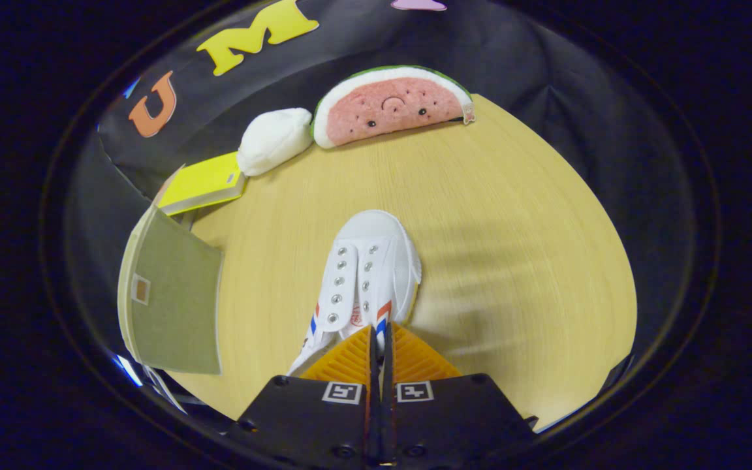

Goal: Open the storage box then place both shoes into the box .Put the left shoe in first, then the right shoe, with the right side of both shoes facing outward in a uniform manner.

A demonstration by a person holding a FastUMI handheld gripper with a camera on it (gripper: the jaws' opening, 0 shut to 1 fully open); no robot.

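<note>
The white shoe (366, 274) is just ahead of the gripper (379, 339), with its toe pointing away. It has silver lace holes, no laces, and red and blue stripes on its sides. The jaws are pressed close together, with only a thin gap, and they seem to be pinching the shoe's back edge near the heel. I cannot tell whether the shoe is lifted or resting on the counter (513, 228).

I think the shoe is light and soft. The cloth top would bend and sag if squeezed. The rubber sole and toe cap look stiffer. The back rim or side wall by the heel is a good place to hold, because it is thin enough for the jaws. The shoe may swing or droop at the toe.

To the left of the shoe stands the storage box (167, 294), with a greenish panel facing us. Beyond it lies a yellow book (203, 186). Farther back sit a white plush (275, 140) and a watermelon plush (392, 104) by the wall.
</note>
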